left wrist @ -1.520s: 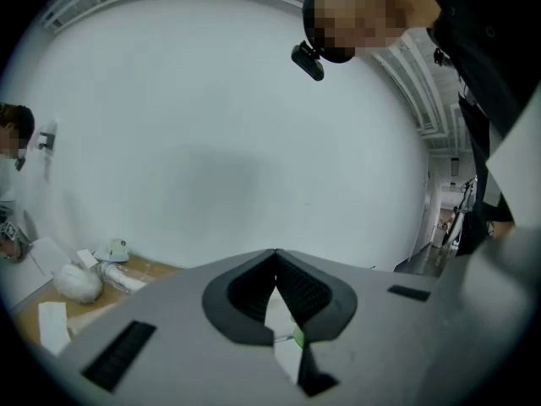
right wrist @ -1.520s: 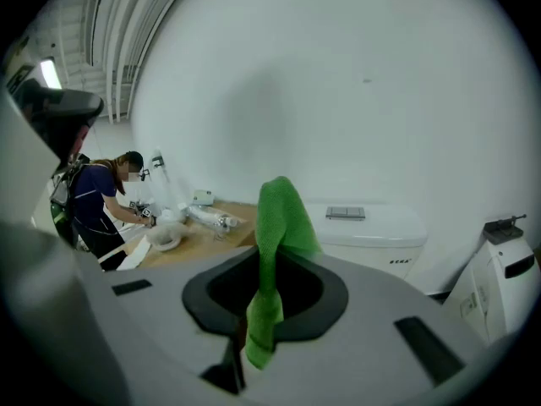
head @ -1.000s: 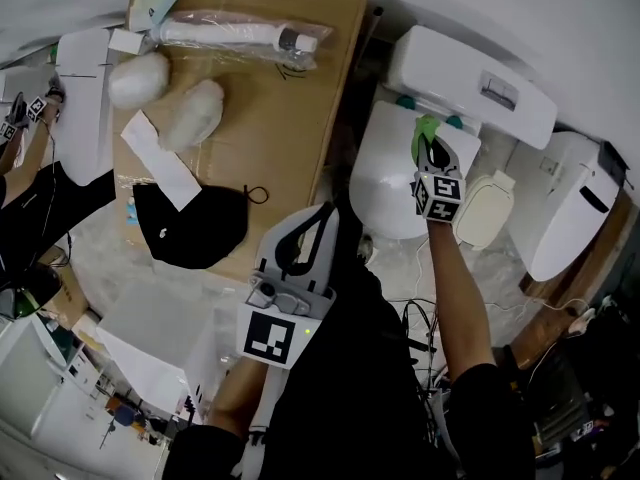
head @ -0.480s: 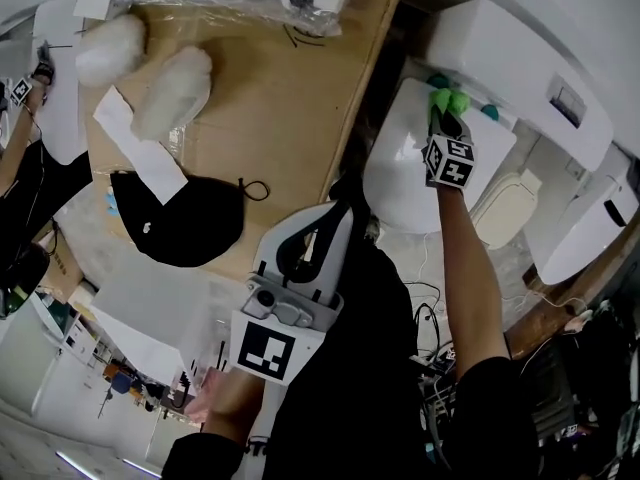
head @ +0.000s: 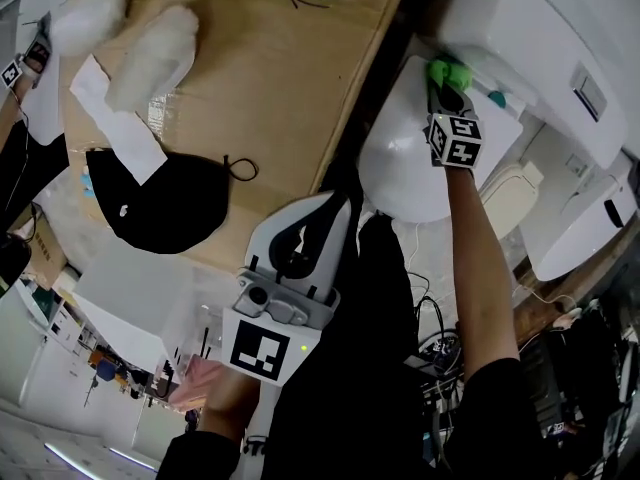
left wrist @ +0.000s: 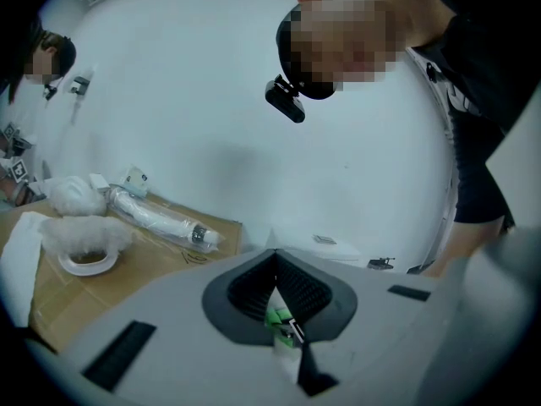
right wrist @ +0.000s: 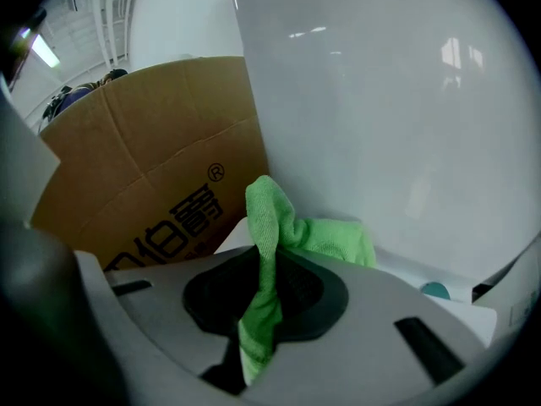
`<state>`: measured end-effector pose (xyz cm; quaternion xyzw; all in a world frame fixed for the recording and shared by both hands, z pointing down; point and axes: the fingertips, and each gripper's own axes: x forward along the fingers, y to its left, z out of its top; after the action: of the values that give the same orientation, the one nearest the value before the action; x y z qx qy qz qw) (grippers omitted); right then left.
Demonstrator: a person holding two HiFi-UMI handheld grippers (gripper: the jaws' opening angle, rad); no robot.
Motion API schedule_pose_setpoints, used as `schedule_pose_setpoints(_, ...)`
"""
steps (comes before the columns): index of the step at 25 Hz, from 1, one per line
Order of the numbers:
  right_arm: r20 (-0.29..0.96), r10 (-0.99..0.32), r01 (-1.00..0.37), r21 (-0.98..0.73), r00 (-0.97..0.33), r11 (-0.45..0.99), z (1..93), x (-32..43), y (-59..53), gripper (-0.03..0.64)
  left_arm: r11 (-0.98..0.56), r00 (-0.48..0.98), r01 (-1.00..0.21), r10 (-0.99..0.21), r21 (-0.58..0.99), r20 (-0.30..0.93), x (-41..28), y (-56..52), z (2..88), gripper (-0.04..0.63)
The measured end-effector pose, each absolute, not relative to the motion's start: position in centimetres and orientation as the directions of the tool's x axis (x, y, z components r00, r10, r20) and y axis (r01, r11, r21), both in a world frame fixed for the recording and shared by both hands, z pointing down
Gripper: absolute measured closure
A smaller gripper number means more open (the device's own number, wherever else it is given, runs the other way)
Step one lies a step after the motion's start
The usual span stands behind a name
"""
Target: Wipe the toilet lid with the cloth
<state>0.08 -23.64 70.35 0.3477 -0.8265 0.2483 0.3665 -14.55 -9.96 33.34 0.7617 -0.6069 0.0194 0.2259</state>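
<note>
The white toilet lid [head: 400, 158] lies shut in the upper middle of the head view, in front of the white tank [head: 540, 38]. My right gripper [head: 446, 90] is at the lid's back edge, close to the tank, shut on a green cloth [head: 447, 71]. In the right gripper view the cloth [right wrist: 272, 227] hangs pinched between the jaws of the right gripper [right wrist: 260, 288] and bunches against the tank wall [right wrist: 380, 100]. My left gripper [head: 322, 208] is held low near my body, away from the toilet. The left gripper [left wrist: 275, 260] has its jaws closed together with nothing in them.
A brown cardboard box [head: 270, 98] stands left of the toilet, bearing a black bag [head: 160, 208] and white fluffy bundles [head: 150, 53]. The box side [right wrist: 152, 167] is close beside the cloth. White toilet parts [head: 565, 223] lie at the right, cables [head: 440, 338] on the floor.
My right gripper has carried the green cloth back across the lid to its rear edge by the tank. The left gripper has stayed roughly where it was.
</note>
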Motion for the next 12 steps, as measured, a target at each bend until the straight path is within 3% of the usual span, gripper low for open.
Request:
schedule_pose_setpoints(7, 0.79, -0.271, -0.65, -0.201, -0.551, 0.733, 70.6, -3.5, -22.5, 0.565, -0.104, 0.208, -0.941, -0.929, 0.322, 0.306, -14.0, -6.8, 33.4, 0.597)
schedule_pose_setpoints(12, 0.803, -0.161, -0.461, -0.154, -0.574, 0.874, 71.2, -6.2, -19.1, 0.565, -0.062, 0.164, -0.947, -0.937, 0.314, 0.31, -14.4, -4.9, 33.7, 0.597)
